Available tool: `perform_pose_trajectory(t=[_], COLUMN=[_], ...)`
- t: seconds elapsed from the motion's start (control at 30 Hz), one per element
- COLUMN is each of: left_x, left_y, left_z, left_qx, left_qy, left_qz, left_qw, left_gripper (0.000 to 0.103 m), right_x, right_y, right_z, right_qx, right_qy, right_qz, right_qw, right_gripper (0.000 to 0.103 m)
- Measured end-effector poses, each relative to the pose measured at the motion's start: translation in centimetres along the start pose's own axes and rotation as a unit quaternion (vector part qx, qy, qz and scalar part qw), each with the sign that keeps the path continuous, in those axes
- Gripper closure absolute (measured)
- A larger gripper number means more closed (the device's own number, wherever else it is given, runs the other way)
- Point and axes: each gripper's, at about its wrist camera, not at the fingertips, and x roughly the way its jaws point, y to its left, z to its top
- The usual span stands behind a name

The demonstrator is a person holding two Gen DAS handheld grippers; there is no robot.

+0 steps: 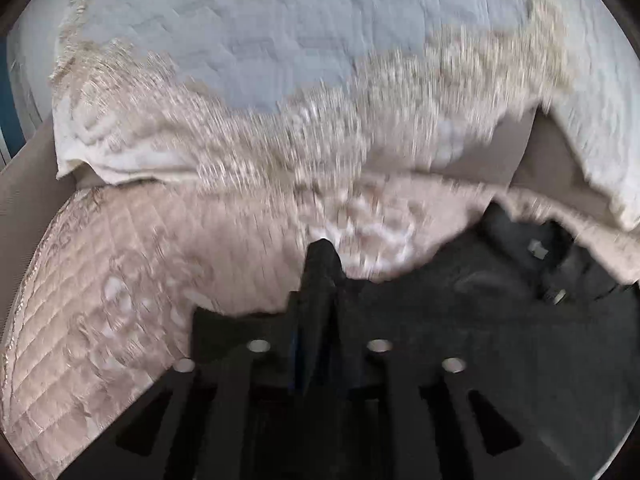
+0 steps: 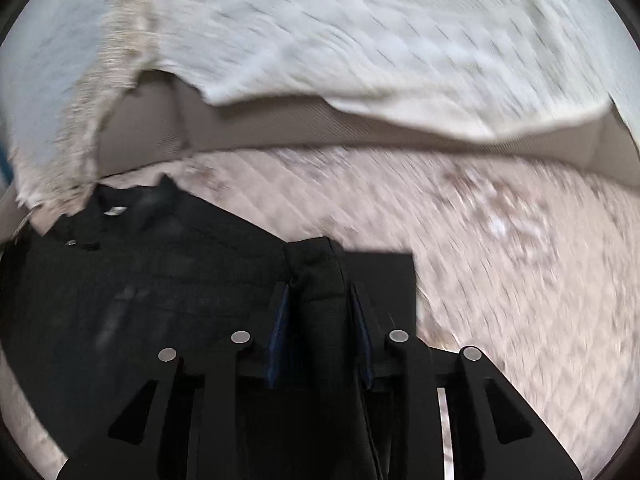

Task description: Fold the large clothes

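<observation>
Black garment point(image 2: 160, 280) is pinched by both right hand-held gripper point(image 2: 320, 300) and left hand-held gripper point(image 1: 320, 280) over pink quilt point(image 2: 500, 260).

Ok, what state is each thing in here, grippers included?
Left gripper: shut on black garment.
Right gripper: shut on black garment.
Black garment: spread on the pink quilt, edges pinched at both grippers.
Pink quilt: lying flat.
White blanket: rumpled, edge lifted.

One black garment point(image 2: 160, 264), one white blanket point(image 2: 360, 40), two grippers point(image 1: 320, 256) point(image 2: 316, 276).
</observation>
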Motion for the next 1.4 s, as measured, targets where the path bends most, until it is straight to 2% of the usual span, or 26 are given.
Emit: perform_pose_trajectory(t=[0.03,0.07,0.13,0.23,0.33,0.4,0.57,0.83,0.97,1.0,1.03,1.07,1.23,1.4], left_x=[-0.3,-1.0,-2.7,-5.4,-8.0,-8.9,-10.7,-12.6,-12.6,-12.7,-12.6,-12.5,-9.9,-9.3], left_y=[0.0,0.3,1.2,3.1,4.7,5.4,6.4,5.4,5.9,6.2,6.6,7.1,8.2,8.4], left_z=[-0.1,-0.4,-0.9,-2.0,-4.2,-5.6,-9.3,-11.2,-11.7,-11.9,-12.2,-12.6,-14.3,-13.5], left_qx=[-0.003,-0.011,-0.029,-0.057,-0.071,-0.067,-0.076,-0.067,-0.092,-0.103,-0.117,-0.137,-0.199,-0.232], left_qy=[-0.003,-0.01,-0.019,-0.036,-0.036,-0.033,-0.017,-0.013,-0.008,-0.007,-0.006,-0.003,0.044,0.027], left_qz=[-0.002,-0.011,-0.031,-0.046,-0.057,-0.048,-0.043,-0.051,-0.051,-0.05,-0.052,-0.058,-0.071,-0.074], left_qw=[1.0,0.9998,0.9989,0.9967,0.9952,0.9961,0.9961,0.9963,0.9944,0.9934,0.9917,0.9889,0.9765,0.9695], left_gripper=[0.074,0.066,0.05,0.041,0.039,0.039,0.038,0.036,0.036,0.036,0.035,0.031,0.026,0.019], right_x=[-0.5,-1.3,-3.2,-6.2,-8.3,-9.2,-10.6,-12.0,-12.0,-12.0,-12.1,-12.1,-10.6,-9.4], right_y=[-0.5,-0.8,-1.4,-2.6,-2.3,-1.7,-0.1,2.4,2.2,2.0,1.5,1.1,-1.0,-2.2], right_z=[-0.3,-0.4,-0.6,-1.5,-3.0,-4.2,-7.0,-9.6,-10.3,-10.5,-10.9,-11.2,-13.0,-13.2], right_qx=[0.012,0.016,0.023,0.053,0.059,0.05,0.041,0.033,0.053,0.062,0.082,0.096,0.183,0.245], right_qy=[0.002,-0.003,-0.019,-0.037,-0.046,-0.043,-0.02,-0.014,-0.009,-0.009,-0.007,-0.007,0.015,0.012], right_qz=[0.007,0.006,0.006,0.018,0.02,0.014,-0.024,-0.026,-0.018,-0.013,-0.003,0.006,0.061,0.101], right_qw=[1.0,1.0,1.0,0.998,0.997,0.998,0.999,0.999,0.998,0.998,0.997,0.995,0.981,0.964], right_gripper=[0.059,0.05,0.045,0.044,0.042,0.042,0.042,0.042,0.04,0.038,0.03,0.028,0.028,0.028])
